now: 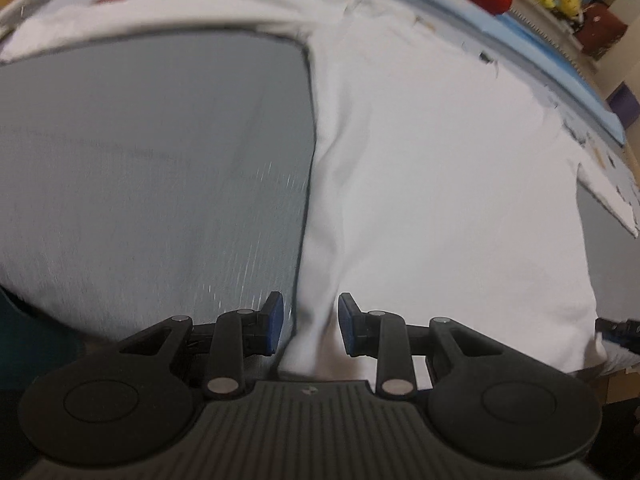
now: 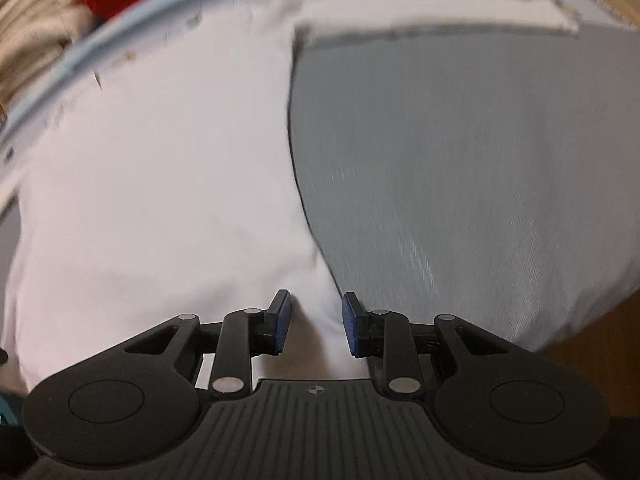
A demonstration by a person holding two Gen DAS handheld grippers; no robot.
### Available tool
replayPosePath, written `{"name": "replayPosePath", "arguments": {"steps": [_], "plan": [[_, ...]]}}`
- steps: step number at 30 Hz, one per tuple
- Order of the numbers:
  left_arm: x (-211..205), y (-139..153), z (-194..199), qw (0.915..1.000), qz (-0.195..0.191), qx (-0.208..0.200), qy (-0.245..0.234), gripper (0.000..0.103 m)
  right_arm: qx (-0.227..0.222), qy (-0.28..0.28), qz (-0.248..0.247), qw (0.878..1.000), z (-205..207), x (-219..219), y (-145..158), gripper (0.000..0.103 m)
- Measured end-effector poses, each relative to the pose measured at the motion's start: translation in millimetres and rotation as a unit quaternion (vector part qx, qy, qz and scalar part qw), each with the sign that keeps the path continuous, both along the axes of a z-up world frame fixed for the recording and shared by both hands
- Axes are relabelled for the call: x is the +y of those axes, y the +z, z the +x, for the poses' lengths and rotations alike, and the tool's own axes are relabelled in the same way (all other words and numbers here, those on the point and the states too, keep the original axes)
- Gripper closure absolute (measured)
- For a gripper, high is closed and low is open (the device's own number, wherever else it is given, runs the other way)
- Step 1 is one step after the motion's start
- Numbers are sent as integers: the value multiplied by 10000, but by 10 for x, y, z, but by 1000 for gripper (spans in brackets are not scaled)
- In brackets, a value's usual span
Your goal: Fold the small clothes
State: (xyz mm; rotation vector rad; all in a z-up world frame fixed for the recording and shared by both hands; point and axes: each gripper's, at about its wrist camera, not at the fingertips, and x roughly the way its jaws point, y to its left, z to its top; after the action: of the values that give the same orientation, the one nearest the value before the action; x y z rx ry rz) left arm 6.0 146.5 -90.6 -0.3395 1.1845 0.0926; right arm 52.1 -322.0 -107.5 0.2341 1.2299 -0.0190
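While the soft white cotton garment (image 1: 420, 168) is lying flat on the grey woven surface (image 1: 160, 168), we are holding both jaws parted and empty over its limp edge, our likeliest pinch point.

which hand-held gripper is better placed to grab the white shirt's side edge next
Probably either: left hand-held gripper and right hand-held gripper each stand open over a side edge of the white shirt, beside the grey surface. The right view is slightly blurrier.
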Motion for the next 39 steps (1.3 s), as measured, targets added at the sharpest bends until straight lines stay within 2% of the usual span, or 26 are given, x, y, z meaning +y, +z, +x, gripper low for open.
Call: {"name": "replayPosePath", "arguments": {"steps": [1,2,3,4,6,9,11,13,16,18,20,23,28,30,32,35,37,38,39], "plan": [[4,-35,-4,10000,13,82,1,70,43,6,-39,10000,-11,6,-23,74],[-3,-57,-11,9999,33,148,-14,76,14,32,-60,10000,-27,19,-16,75],[4,-76,-19,9998,41,187,-23,91,-12,78,-64,9999,-15,8,0,93],[10,-83,-21,9998,-1,201,-30,95,-72,128,-40,9999,-6,-9,28,103],[34,10,-52,9999,-106,-19,18,99,-314,-135,5,9994,-43,-109,142,103],[48,313,-156,9964,-464,-703,-63,99,-889,-872,224,9920,-89,-478,428,103],[63,394,-247,9955,-517,-796,-66,99,-981,-931,283,9904,-119,-583,486,103],[143,305,-297,9980,-392,-491,116,99,-695,-723,193,9948,-112,-527,378,103],[290,130,-295,9988,-184,99,432,99,-17,-255,159,9995,-75,-353,148,103],[312,82,-289,9986,-172,239,439,97,211,-194,-111,9995,-59,-299,62,103],[271,101,-282,9989,-221,152,395,96,223,-197,-310,9991,-19,-311,57,99],[236,86,-240,9992,-223,168,285,70,231,-313,-2,9992,-9,-359,65,98],[200,-29,-142,9981,-169,458,378,70,248,-277,214,9991,-19,-378,43,96],[205,-44,-115,9976,-201,511,422,70,246,-329,360,9985,-26,-398,46,85],[212,-51,-114,9973,-232,539,448,70,245,-334,483,9980,-37,-411,54,80],[198,-28,-130,9974,-266,514,433,70,19,-391,669,9970,-101,-464,164,79],[201,-40,-104,9973,-325,504,429,70,-113,-392,836,9957,-104,-480,201,72],[201,-41,-109,9972,-348,512,431,70,-112,-327,875,9956,-97,-468,190,65],[195,-45,-110,9970,-363,525,431,70,-31,-221,854,9961,-92,-440,156,63]]}}
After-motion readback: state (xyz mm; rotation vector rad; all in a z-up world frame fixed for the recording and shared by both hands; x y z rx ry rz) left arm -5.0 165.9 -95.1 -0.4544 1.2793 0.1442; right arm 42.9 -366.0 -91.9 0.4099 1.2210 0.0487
